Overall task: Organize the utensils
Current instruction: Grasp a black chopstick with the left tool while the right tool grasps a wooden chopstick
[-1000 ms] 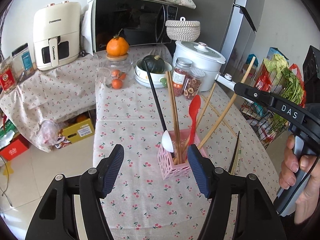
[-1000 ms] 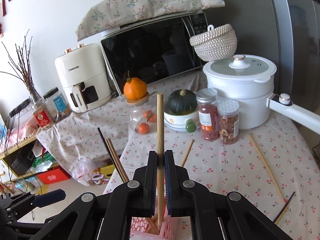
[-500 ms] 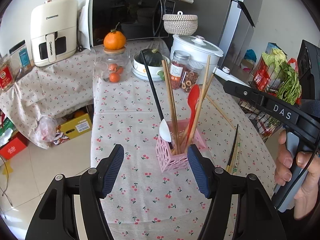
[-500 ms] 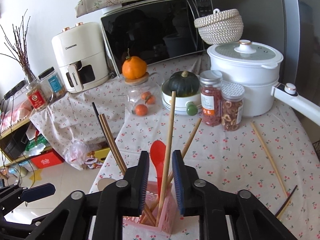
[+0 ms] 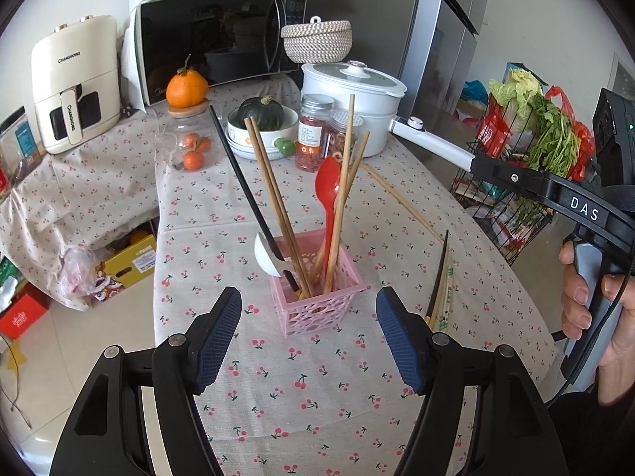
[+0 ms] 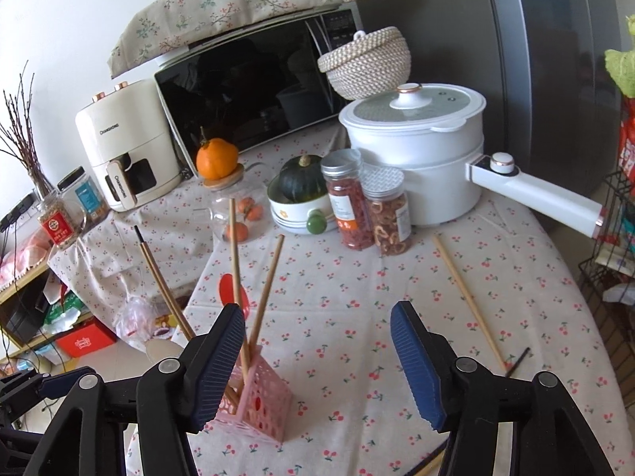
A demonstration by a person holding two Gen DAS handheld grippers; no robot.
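Pink lattice holder stands upright on the cherry-print tablecloth, between and just beyond the left gripper's blue pads. Left jaws spread wide and opening; pads touch nothing.

Count inside the holder, left wrist view:
- one red spoon, bowl up
- one white spoon, leaning over the left rim
- one black chopstick, leaning left
- two brown chopsticks, side by side, leaning left
- at least two light wooden chopsticks, leaning right; where the stems cross low down the tally is uncertain

Loose on the cloth:
- one light chopstick lying alone right of centre, clear in the right wrist view
- a small bundle right of the holder: one dark stick plus pale ones, number of pale ones not readable

Right gripper: jaws parted and opening, only bare cloth between the pads. Holder sits at its lower left, partly behind the left pad. A hand grips its handle at the right edge of the left wrist view.

Background count: one microwave, one air fryer, one white lidded pot, two clear jars of dried goods, one woven basket, one dark squash in a bowl.
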